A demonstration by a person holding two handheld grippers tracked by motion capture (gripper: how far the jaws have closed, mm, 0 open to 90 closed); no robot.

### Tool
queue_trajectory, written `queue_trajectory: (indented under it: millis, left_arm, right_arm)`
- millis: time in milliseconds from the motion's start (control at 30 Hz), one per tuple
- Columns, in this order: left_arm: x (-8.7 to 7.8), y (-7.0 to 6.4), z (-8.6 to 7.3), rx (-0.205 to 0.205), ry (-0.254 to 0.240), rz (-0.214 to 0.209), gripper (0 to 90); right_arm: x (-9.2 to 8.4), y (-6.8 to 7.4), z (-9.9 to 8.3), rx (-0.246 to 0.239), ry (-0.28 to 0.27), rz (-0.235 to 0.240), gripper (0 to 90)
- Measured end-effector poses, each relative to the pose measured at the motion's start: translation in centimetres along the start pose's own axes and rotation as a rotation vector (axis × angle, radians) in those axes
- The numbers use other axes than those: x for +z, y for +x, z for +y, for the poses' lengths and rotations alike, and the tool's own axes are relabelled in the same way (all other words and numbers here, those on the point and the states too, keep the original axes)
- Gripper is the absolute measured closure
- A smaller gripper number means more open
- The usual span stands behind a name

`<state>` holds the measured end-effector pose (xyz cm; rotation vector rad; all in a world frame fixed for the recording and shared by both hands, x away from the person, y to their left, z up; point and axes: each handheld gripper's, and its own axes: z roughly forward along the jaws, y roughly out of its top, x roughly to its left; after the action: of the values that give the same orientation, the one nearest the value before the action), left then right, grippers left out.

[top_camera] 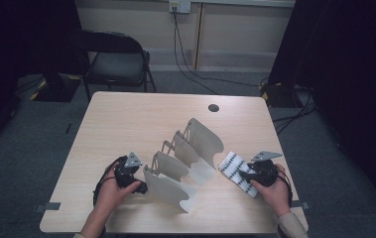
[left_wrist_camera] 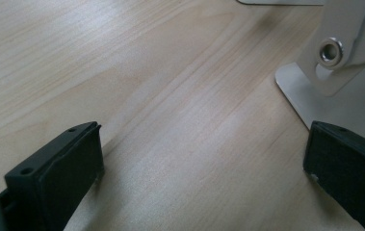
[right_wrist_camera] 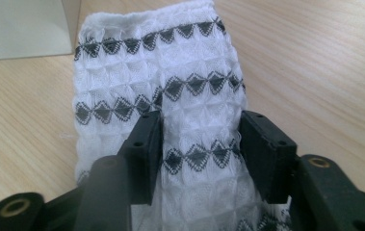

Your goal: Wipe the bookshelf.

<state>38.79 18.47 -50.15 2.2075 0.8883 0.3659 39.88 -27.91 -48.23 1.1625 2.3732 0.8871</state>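
Here the work in hand looks like getting the folded white cloth (right_wrist_camera: 170, 110) with black diamond bands off the table (top_camera: 141, 119) and toward the divider rack (top_camera: 185, 158). The right gripper (right_wrist_camera: 200, 144) is down over the cloth, and a raised ridge of fabric stands between its fingers (right_wrist_camera: 144, 149); the jaws are partway closed around that ridge, though whether the pads already pinch it I cannot tell. Most of the cloth spreads flat beyond the fingertips, its far edge just beside a pale panel of the rack, so a bunched fold is likely the easiest part to seize.

The left gripper (left_wrist_camera: 202, 159) has its jaws wide apart with bare wood between them. A riveted bracket foot of the rack sits just beyond its right-hand finger (left_wrist_camera: 348, 168), which probably means this hand waits to steady the rack (left_wrist_camera: 334, 72) once the cloth arrives.
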Motion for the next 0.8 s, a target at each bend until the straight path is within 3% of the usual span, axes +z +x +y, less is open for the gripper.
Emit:
queue_trajectory:
  millis: [100,233,467,567,633,800]
  left_arm:
    - [0.0,0.0,0.0,0.0,0.0,0.0,0.0]
    - [0.0,0.0,0.0,0.0,0.0,0.0,0.0]
    - [0.0,0.0,0.0,0.0,-0.002,-0.002,0.0]
    - [0.0,0.0,0.0,0.0,0.0,-0.001,0.0]
    - [0.0,0.0,0.0,0.0,0.0,-0.001,0.0]
    - [0.0,0.0,0.0,0.0,0.0,-0.001,0.0]
  right_arm:
    - [0.3,0.2,0.3,0.02,-0.002,-0.003,60.3]
    - [0.8,0.6,1.3,0.008,0.014,-0.007,68.9]
    - [1.9,1.4,2.6,0.023,0.021,-0.003,74.9]
    - [2.2,1.8,3.1,0.022,0.016,0.02,71.7]
    - [2.3,2.1,3.2,0.011,0.015,0.023,64.4]
    - [0.6,1.5,2.8,0.022,-0.037,0.043,50.3]
